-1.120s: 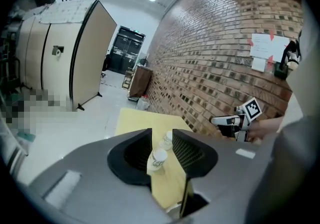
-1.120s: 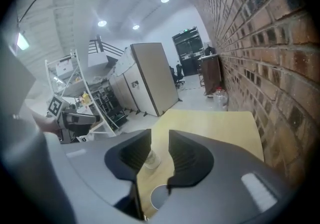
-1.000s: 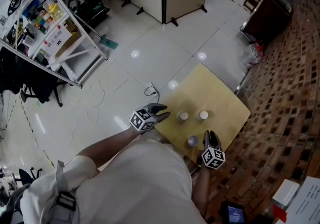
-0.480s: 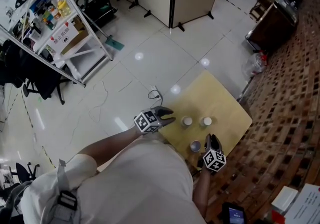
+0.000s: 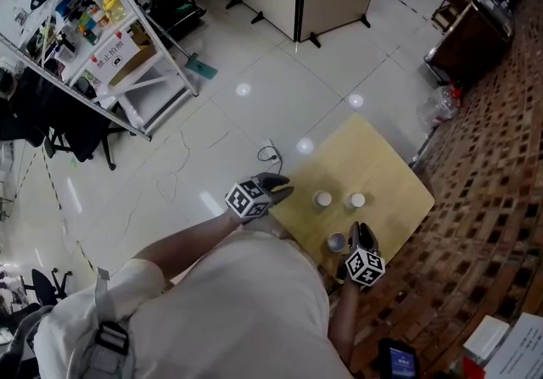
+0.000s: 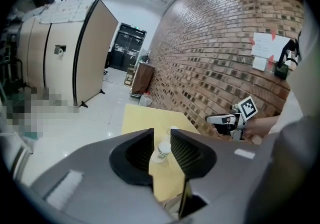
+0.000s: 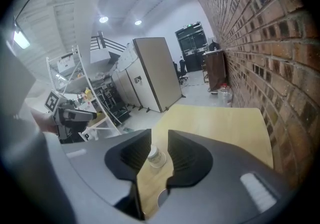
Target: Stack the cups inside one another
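Green print on the left cup [image 6: 163, 151] was too small to be read. It, the right cup [image 5: 356, 199] and the near cup [image 5: 337, 242] stood apart on the table [image 5: 382, 157]. The left gripper [image 5: 282, 191], tilted downward, had just been narrowed, with nothing clasped. The right gripper [image 5: 356, 228] was held part-open and empty.

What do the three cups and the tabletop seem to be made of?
Far left cup and far right cup: white and matte, probably paper or thin plastic. Near cup: greyer seen from above; material unclear, perhaps translucent plastic. Tabletop: pale yellow and smooth, probably laminate or light wood; no grain visible.
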Available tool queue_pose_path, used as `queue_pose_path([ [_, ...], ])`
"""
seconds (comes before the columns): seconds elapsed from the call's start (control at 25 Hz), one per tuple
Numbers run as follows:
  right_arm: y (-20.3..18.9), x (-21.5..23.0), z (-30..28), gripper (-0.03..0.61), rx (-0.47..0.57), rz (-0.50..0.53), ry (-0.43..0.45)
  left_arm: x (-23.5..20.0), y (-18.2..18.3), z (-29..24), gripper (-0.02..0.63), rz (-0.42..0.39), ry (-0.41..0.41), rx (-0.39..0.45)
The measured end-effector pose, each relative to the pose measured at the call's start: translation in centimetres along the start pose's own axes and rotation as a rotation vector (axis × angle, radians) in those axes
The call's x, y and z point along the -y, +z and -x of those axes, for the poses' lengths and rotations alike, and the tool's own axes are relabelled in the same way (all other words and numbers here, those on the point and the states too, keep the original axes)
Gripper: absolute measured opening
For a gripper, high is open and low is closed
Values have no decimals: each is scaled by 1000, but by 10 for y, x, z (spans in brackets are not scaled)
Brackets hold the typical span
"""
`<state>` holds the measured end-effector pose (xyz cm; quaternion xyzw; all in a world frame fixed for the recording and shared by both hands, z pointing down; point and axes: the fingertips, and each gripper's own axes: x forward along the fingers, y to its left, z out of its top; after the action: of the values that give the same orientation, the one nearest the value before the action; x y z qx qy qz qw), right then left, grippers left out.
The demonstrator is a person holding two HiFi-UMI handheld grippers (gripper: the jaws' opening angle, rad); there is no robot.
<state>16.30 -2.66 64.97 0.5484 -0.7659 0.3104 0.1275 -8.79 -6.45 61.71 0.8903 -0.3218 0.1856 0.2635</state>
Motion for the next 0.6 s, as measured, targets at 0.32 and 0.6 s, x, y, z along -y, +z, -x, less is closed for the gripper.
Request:
queue_pose_path([
  [0.32,-16,-2,-12,109,-104,108,-49,5,-5,-5,109,-3,-41,-33],
  [0.6,-16,-26,-48,232,-226,249,-10,1,-8,-15,121,-104,-102,-94],
])
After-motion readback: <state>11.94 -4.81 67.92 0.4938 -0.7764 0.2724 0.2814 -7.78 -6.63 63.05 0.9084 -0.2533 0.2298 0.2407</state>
